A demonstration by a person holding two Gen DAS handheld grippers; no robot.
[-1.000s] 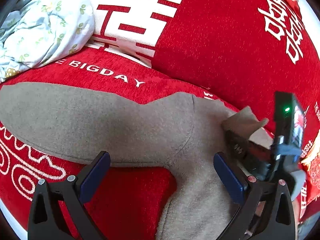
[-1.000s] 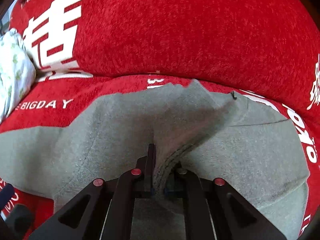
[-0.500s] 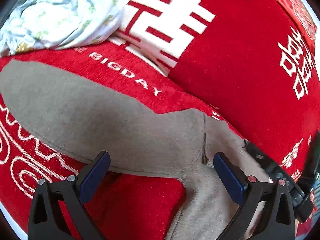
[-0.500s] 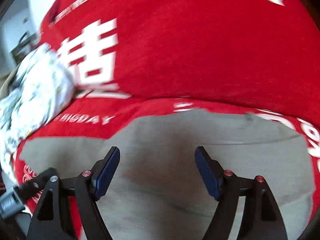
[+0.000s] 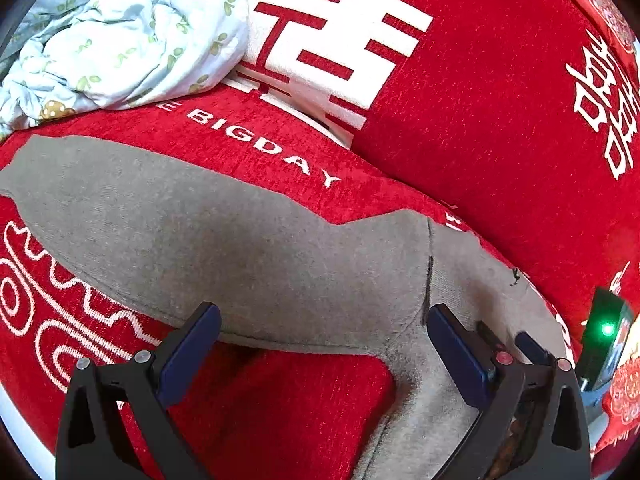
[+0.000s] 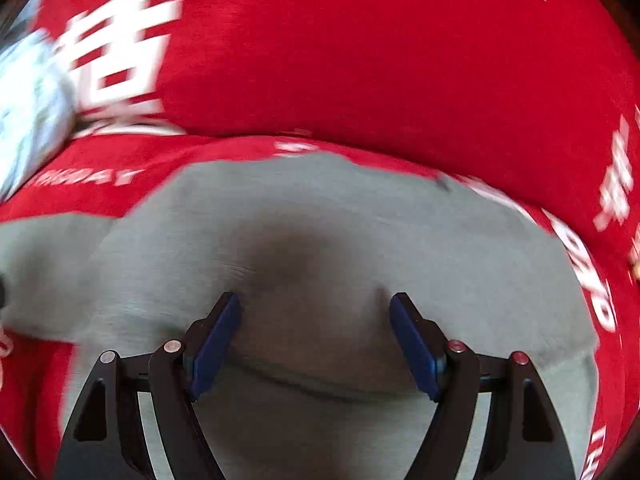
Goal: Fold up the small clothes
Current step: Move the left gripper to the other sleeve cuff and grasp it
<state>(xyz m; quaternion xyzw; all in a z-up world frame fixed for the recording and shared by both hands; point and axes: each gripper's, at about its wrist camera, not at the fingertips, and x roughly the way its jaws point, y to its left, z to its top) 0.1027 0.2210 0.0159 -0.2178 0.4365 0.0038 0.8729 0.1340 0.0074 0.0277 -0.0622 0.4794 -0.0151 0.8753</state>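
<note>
Hovering with jaws spread and empty, the left gripper [image 5: 324, 344] frames the grey garment [image 5: 240, 248], which lies flat across the red cover [image 5: 500, 120]; a floral bundle [image 5: 120, 36] sits at eleven o'clock. Right view, blurred: the right gripper [image 6: 316, 340] has just been opening, nothing between its pads, garment beneath at six o'clock.

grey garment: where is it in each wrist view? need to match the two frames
Left wrist: grey garment lies as a band from the left edge to lower right, passing behind the open jaws of the left gripper.
Right wrist: it fills the lower centre, blurred, under the open, empty right gripper.
Shared landmark: the white BIGDAY lettering on the red cover, just beyond the garment's far edge, upper left in both views.
</note>
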